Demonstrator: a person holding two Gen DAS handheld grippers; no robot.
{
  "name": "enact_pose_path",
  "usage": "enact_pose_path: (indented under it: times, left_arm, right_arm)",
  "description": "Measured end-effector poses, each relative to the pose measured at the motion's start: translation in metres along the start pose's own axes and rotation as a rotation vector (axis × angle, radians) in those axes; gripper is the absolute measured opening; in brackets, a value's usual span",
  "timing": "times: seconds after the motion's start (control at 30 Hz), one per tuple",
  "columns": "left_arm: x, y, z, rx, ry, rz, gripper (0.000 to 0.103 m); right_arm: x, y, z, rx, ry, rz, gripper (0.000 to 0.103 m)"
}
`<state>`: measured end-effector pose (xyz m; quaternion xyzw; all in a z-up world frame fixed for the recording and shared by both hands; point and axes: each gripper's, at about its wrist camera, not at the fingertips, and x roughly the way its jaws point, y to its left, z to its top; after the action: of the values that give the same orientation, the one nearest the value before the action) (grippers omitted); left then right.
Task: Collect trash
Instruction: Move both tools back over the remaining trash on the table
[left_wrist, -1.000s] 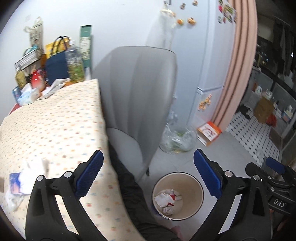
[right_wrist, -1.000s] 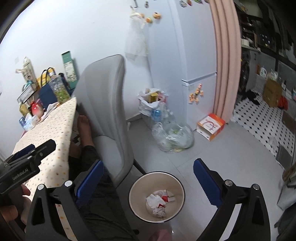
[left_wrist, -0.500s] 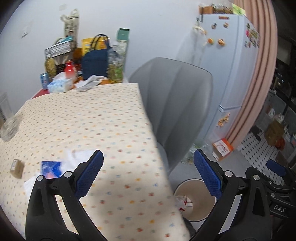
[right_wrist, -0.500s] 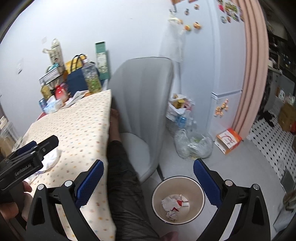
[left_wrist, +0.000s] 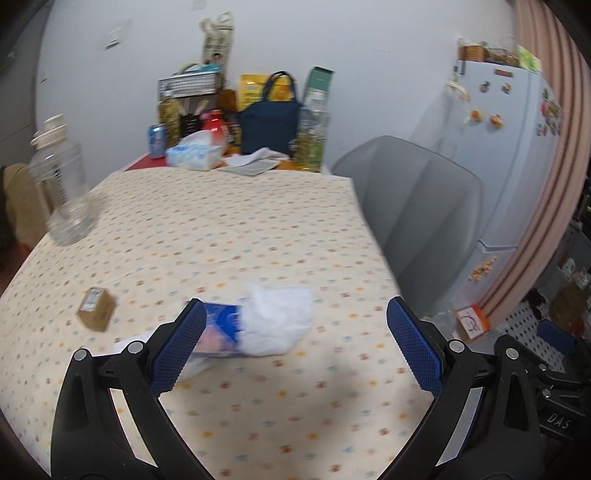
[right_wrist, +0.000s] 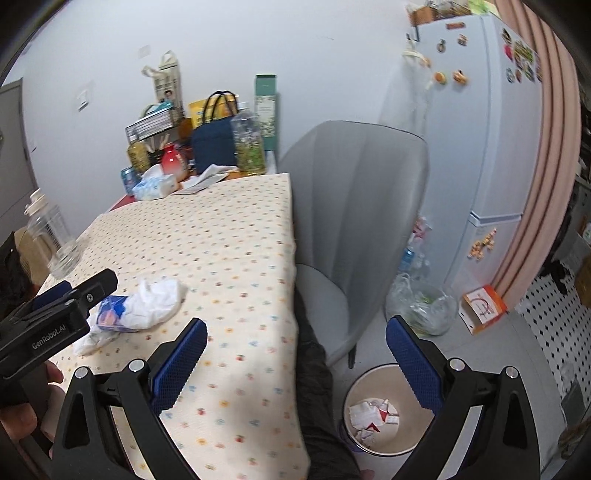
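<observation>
My left gripper (left_wrist: 295, 347) hangs over the dotted cream tablecloth (left_wrist: 229, 236), jaws spread wide and holding nothing; one crumpled white tissue (left_wrist: 277, 321) lying on a blue packet (left_wrist: 221, 328) sits between them. My right gripper (right_wrist: 295, 360), equally wide and unladen, straddles the table edge above one round beige wastebasket (right_wrist: 384, 448) holding scraps. One small brown cardboard box (left_wrist: 96, 308) lies apart, leftward.

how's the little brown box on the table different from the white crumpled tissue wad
The brown box is a small, firm cardboard cube with a label on top; the white tissue wad is larger, soft and shapeless. The box sits alone on the tablecloth, off to the left, while the wad lies against a blue packet, between the open left gripper's fingers in its view. Both rest on the table, neither held.
</observation>
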<state>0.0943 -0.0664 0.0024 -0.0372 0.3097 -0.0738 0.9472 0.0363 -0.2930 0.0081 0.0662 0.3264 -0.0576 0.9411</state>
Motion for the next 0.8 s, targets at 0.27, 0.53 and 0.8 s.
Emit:
enact_pose_path:
  times: [0.27,0.53,0.8]
  left_arm:
    - [-0.012,0.052,-0.003,-0.068,-0.033,0.14,0.097]
    - [-0.016,0.079,-0.01,-0.089,-0.044,0.208,0.097]
    - [-0.023,0.108,-0.018,-0.099,-0.05,0.242,0.097]
  right_arm:
    - [0.008,0.042,0.001,-0.07,0.014,0.054,0.095]
    - [0.013,0.067,0.004,-0.105,0.028,0.139,0.095]
    - [0.016,0.1,0.0,-0.167,0.016,0.195,0.095]
